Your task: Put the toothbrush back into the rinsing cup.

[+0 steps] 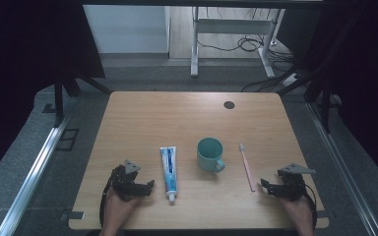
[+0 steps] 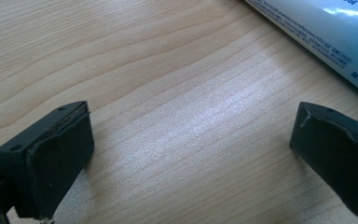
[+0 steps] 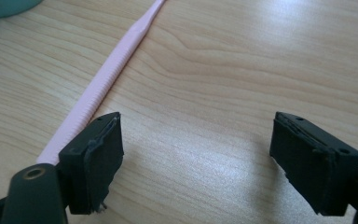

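1. Clearly, the right tool (image 1: 271,186) rests low over the near right of the desk (image 1: 138,118), its jaws spread wide with bare wood between them; the right gripper view shows nothing gripped.
2. Just left of it lies the pink toothbrush (image 1: 247,168), its handle passing beside the outside of one jaw, so the tool seems poised to shift over and pinch it.
3. The toothbrush is slim and pale pink, its ribbed handle near and its white bristled head pointing far.
4. Likewise, the left tool (image 1: 142,187) sits at the near left, jaws apart and empty, just beside the toothpaste tube (image 1: 168,168).
5. That tube lies flat, white and blue, cap toward the near edge.
6. Between tube and brush stands a teal cup (image 1: 210,154), upright, handle turned near-right, likely where the brush belongs.
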Motion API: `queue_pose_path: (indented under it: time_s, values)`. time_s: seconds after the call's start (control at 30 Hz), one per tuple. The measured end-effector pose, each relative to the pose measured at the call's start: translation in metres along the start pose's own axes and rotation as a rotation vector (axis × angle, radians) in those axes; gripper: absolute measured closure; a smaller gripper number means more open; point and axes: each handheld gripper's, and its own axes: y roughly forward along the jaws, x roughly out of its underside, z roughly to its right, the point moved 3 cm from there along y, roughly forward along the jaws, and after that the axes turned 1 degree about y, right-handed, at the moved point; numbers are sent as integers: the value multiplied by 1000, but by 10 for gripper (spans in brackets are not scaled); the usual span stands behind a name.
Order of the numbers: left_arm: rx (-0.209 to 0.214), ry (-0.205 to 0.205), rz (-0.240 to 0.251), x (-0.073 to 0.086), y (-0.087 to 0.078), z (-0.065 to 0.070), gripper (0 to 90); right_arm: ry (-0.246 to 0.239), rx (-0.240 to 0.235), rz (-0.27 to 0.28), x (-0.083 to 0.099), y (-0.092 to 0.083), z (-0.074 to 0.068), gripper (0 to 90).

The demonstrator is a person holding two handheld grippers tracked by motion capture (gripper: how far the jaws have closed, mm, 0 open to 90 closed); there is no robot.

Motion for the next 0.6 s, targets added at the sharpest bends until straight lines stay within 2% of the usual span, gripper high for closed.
queue_pose_path:
  time_s: [0.23, 0.6]
  values:
    - [0, 0, 0, 0, 0, 0, 0, 7, -10, 22, -4, -6, -1, 242]
    - [0, 0, 0, 0, 0, 0, 0, -2, -21, 19, -12, -12, -5, 304]
